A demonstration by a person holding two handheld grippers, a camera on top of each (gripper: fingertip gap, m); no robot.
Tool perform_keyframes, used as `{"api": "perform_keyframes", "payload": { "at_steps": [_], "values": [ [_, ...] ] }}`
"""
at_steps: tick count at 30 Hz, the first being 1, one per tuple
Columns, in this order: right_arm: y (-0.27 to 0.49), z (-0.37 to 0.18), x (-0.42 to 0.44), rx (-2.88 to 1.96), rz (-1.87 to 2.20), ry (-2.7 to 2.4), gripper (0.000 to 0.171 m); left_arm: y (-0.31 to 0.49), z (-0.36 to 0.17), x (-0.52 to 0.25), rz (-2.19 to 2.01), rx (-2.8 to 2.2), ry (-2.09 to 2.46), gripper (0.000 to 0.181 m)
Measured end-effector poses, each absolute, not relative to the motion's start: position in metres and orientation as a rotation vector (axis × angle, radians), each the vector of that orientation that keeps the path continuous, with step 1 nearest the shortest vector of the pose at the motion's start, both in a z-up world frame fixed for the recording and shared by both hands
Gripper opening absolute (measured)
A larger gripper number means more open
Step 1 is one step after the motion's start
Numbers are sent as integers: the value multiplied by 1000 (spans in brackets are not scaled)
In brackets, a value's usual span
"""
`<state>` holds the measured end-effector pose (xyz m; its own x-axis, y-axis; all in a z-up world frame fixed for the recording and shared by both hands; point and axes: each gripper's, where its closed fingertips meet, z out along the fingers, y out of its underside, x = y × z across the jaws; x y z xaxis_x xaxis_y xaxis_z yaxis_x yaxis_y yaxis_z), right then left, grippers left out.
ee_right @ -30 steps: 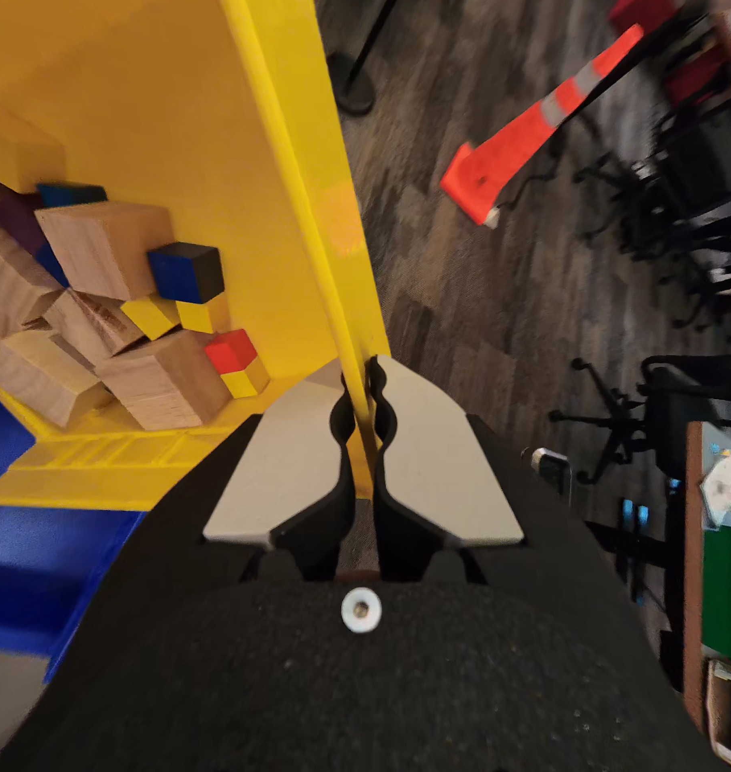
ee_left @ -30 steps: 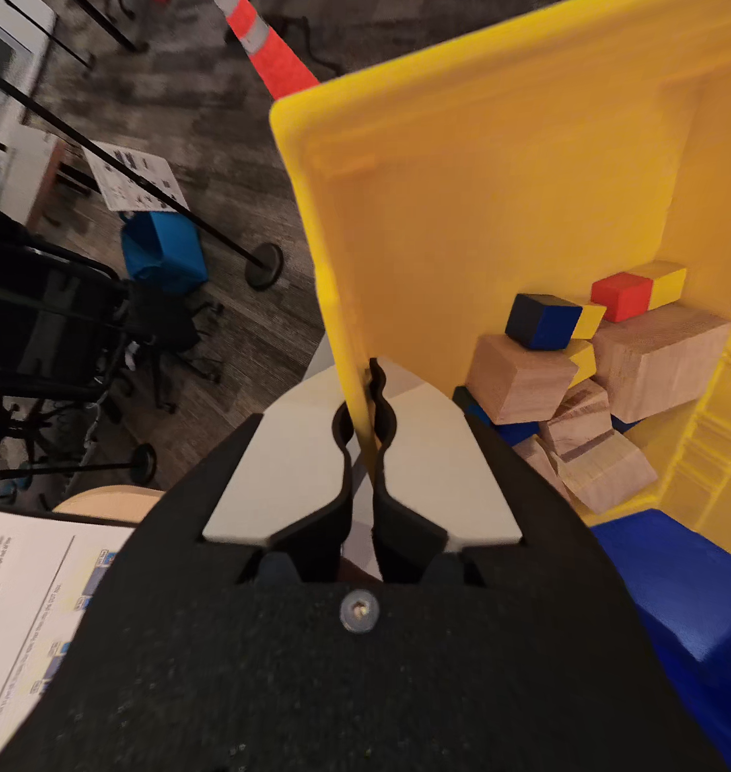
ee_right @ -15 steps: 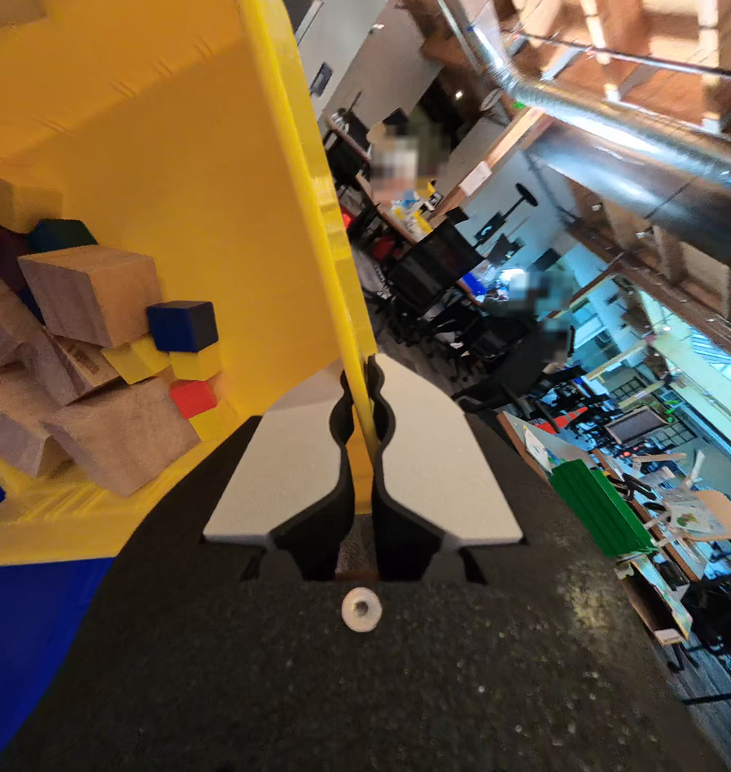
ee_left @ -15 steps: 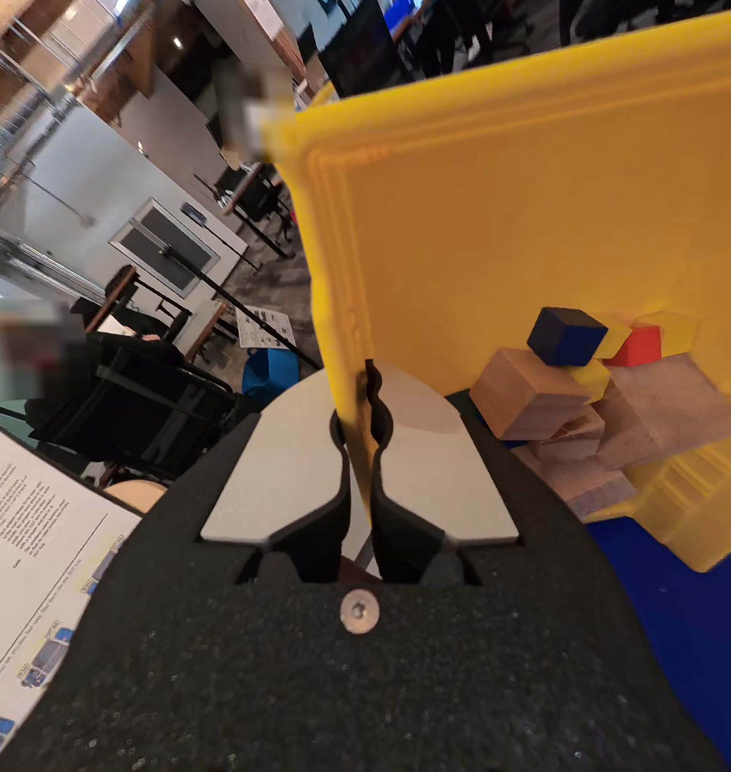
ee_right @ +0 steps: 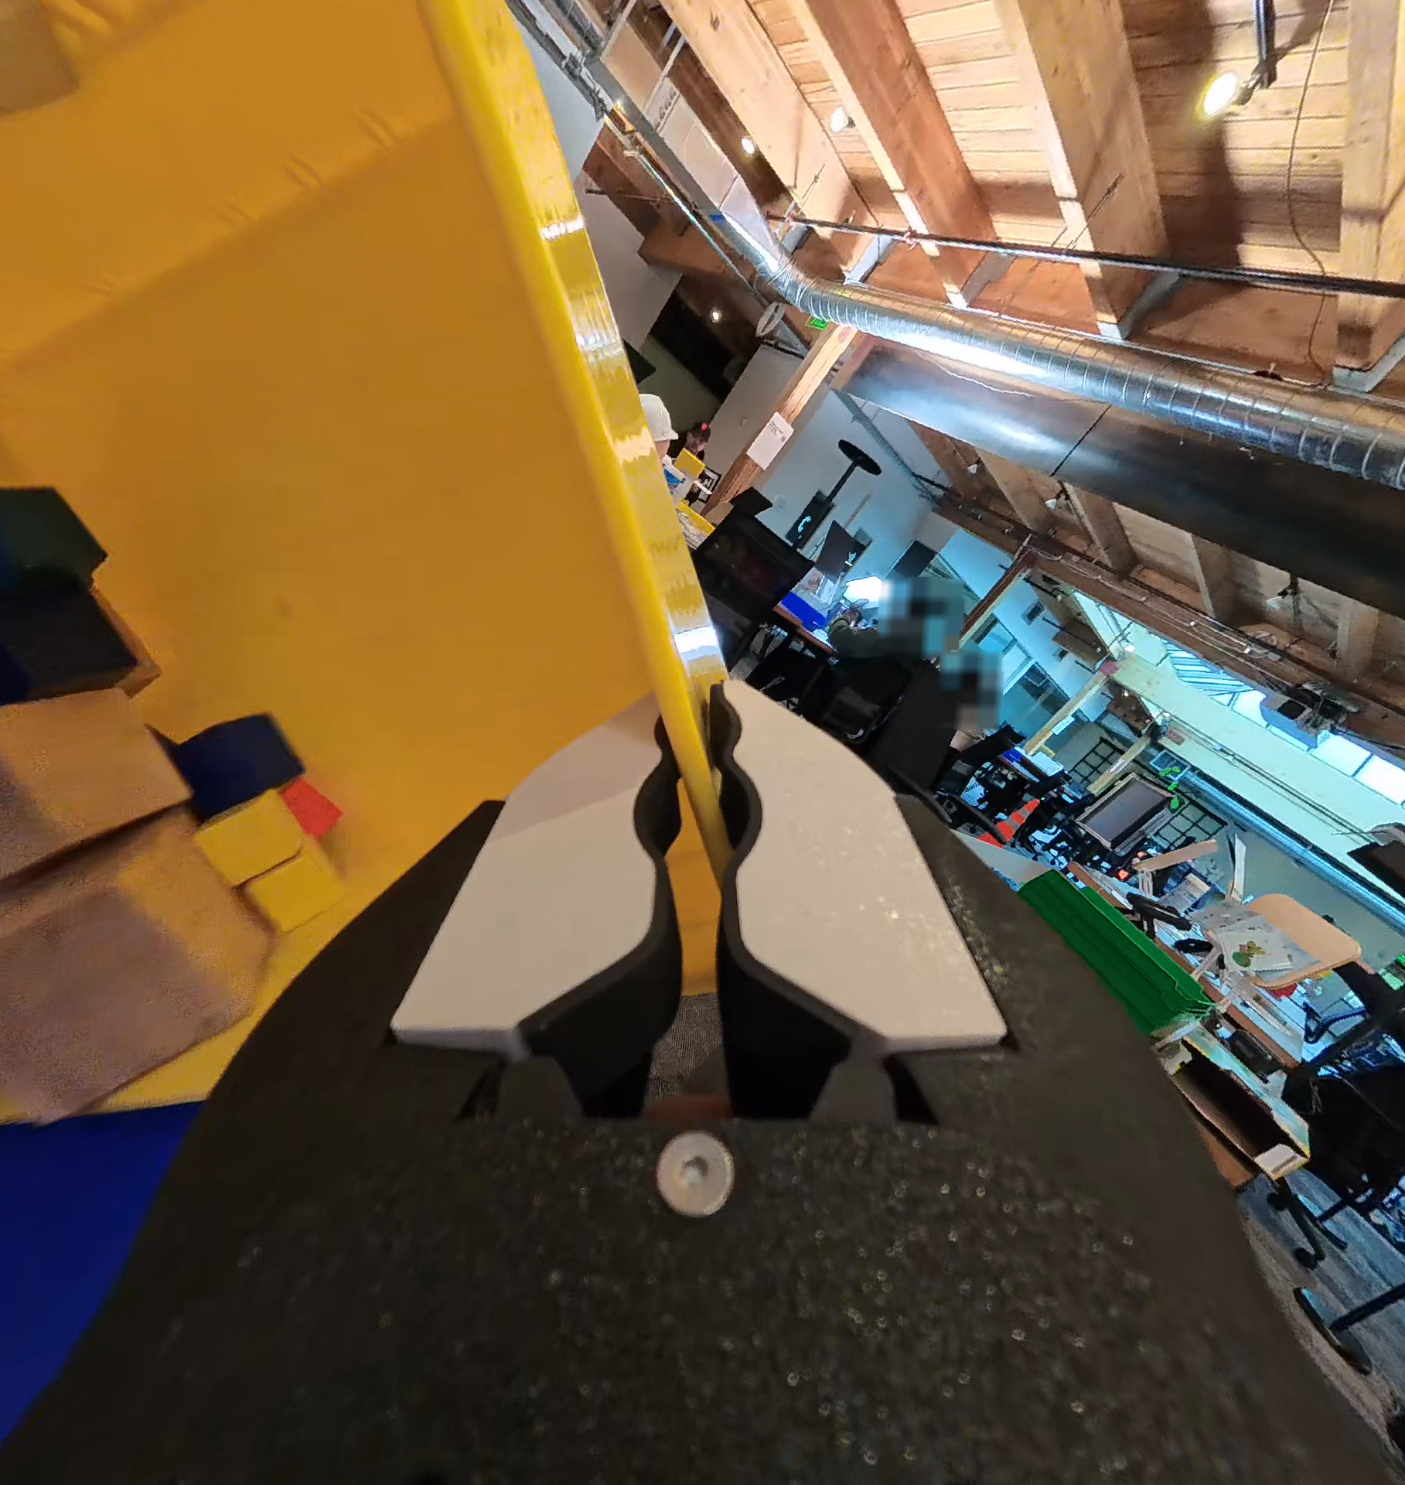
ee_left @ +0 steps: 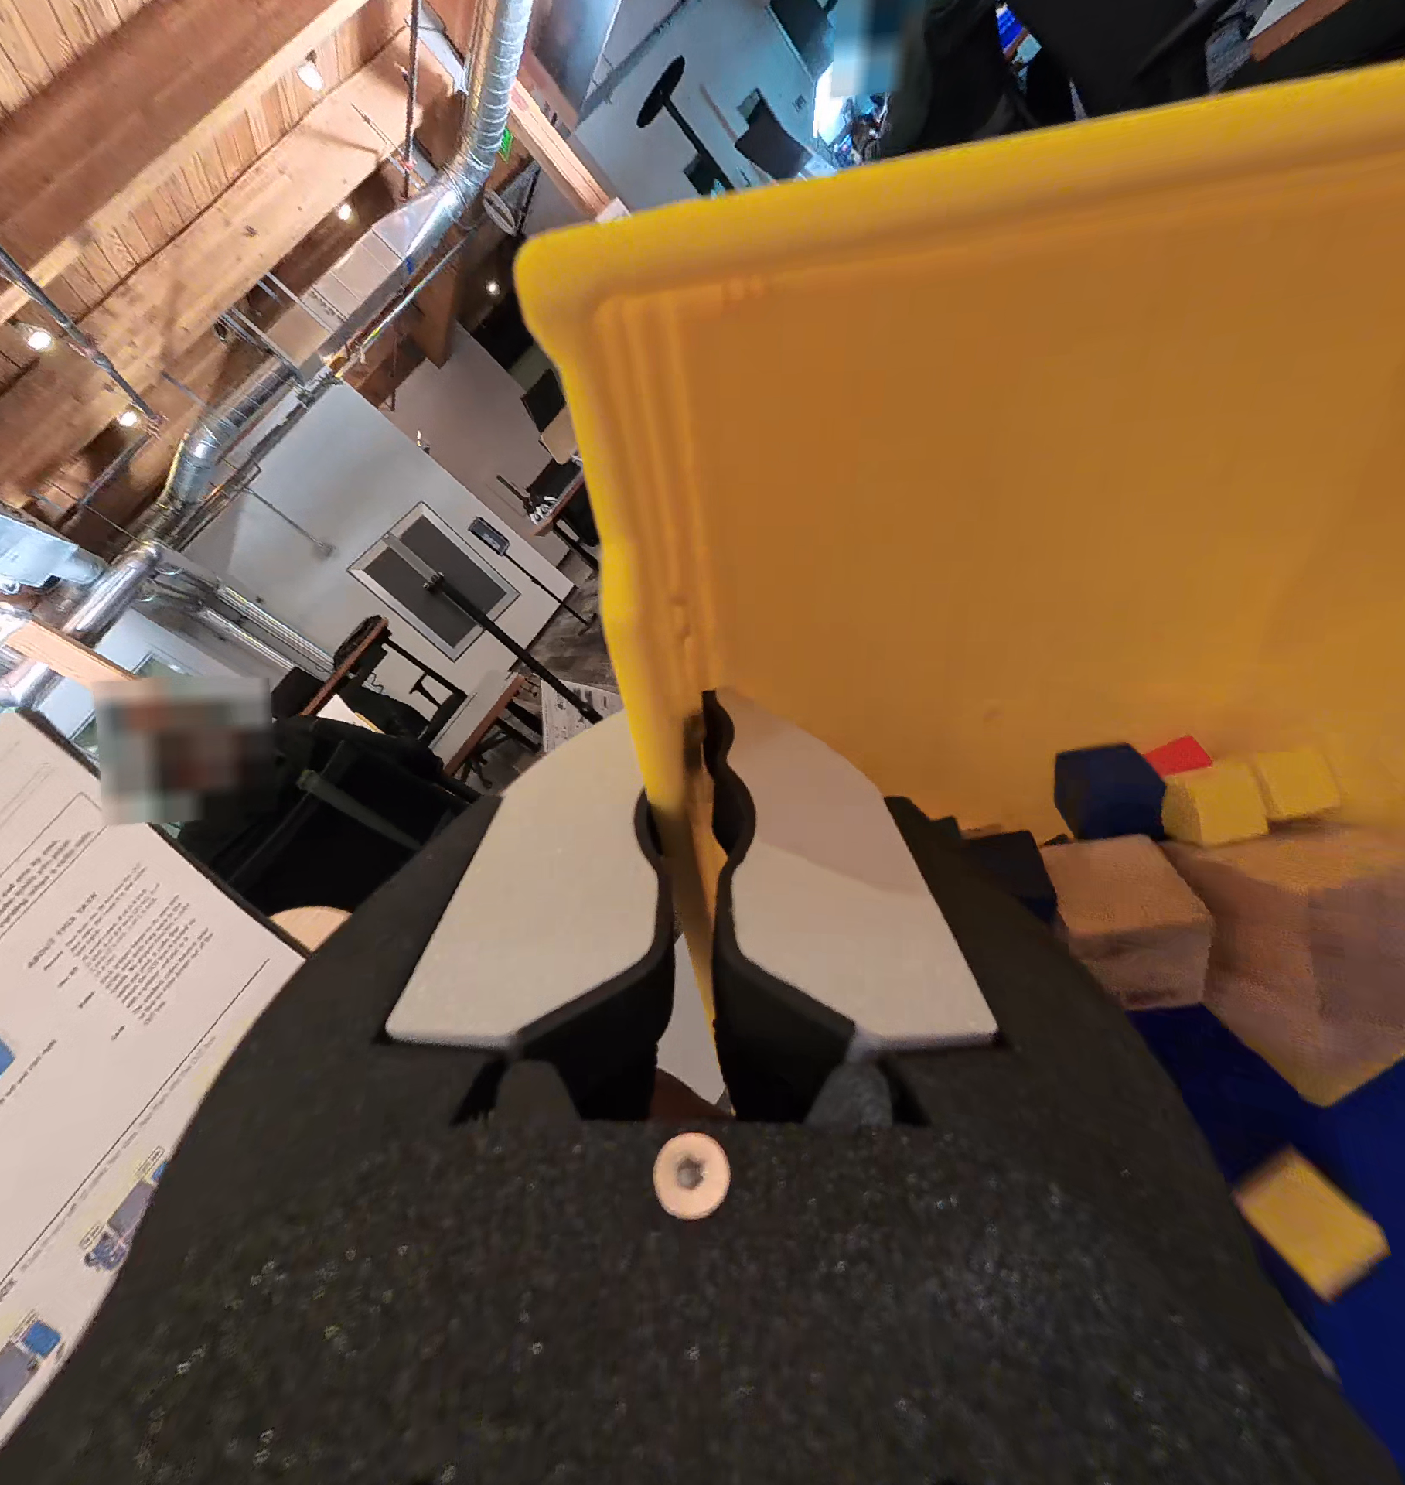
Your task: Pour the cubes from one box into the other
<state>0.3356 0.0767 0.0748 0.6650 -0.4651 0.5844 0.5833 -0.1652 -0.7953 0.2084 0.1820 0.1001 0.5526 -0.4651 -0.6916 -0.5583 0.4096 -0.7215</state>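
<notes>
Tipped further, yellow box [ee_left: 1004,482] spills blurred cubes [ee_left: 1213,803] toward blue box [ee_left: 1390,1189]; both jaws pinch its walls.

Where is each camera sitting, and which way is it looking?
Left wrist view: sits on the left gripper, looking forward and upward along its fingers, which pinch one wall of the tilted yellow box; ceiling beams behind. No hand shows.
Right wrist view: sits on the right gripper, looking forward and upward along its fingers, which pinch another wall of the yellow box; ceiling pipes behind. No hand shows.
Shared: the yellow box, the cubes piled at its low edge, and the blue box below.
</notes>
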Motion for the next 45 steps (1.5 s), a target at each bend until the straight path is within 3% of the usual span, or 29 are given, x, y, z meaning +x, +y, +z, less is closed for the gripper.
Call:
{"api": "perform_keyframes", "payload": {
  "at_steps": [17, 29, 36, 45],
  "values": [
    [72, 95, 333, -1336, -996, -93, 5, 178, 123, 206, 54, -1124, 955, 3],
    [58, 266, 301, -1339, -918, -248, 5, 150, 280, 164, 78, -1095, 843, 3],
    [118, 284, 158, -1694, -678, -572, 4, 173, 291, 1, 275, -1522, 926, 3],
    [188, 148, -161, -2000, -207, -1396, 3, 158, 160, -327, 402, -2260, 809, 5]
  ]
}}
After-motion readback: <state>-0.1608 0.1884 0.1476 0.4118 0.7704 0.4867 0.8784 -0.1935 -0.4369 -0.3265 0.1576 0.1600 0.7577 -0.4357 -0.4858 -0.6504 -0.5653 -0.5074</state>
